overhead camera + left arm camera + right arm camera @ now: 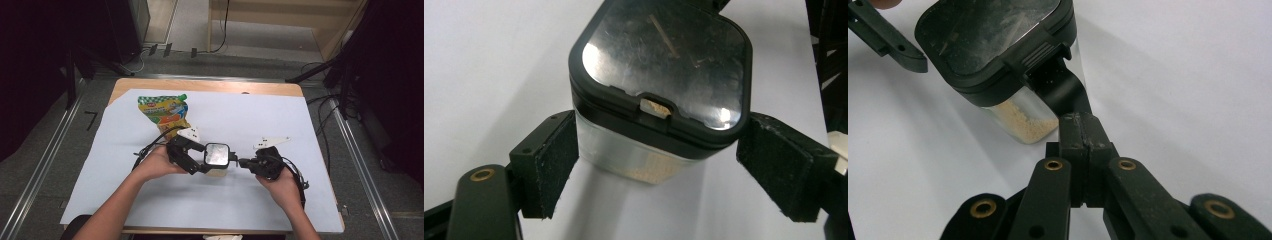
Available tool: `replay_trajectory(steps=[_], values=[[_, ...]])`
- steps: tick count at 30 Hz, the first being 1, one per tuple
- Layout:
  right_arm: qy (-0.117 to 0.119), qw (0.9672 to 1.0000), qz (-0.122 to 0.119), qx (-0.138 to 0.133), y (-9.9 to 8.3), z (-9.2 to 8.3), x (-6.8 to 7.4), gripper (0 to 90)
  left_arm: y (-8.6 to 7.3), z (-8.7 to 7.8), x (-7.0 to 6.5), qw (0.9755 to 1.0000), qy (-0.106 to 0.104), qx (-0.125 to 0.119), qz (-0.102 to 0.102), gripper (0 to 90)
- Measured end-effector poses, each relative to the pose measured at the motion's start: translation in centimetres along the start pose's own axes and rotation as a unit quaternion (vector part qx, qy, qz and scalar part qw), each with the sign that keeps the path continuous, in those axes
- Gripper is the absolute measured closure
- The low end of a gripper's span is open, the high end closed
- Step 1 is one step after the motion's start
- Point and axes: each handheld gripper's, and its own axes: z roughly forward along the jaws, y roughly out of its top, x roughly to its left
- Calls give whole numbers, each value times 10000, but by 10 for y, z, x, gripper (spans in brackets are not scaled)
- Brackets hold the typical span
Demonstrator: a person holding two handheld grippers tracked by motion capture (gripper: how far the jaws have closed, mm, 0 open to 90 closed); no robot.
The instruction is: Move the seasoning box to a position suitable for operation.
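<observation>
Right gripper (1082, 131), jaws clamped on the black latch tab (1060, 90) of the clear, black-lidded container (217, 159) of beige granules; left gripper (656, 165), jaws apart, flanks the container's walls without contact; unsteadied, pulling the tab could tip the container
</observation>
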Motion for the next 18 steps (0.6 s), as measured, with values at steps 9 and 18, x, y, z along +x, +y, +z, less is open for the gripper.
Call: replay_trajectory(steps=[9,18], values=[[-24,10000,7,-4,0,0,0,900,2,2,-2,9999,91,37,57,176],[-42,10000,20,21,0,0,0,900,4,1,-5,9999,161,36,52,177]])
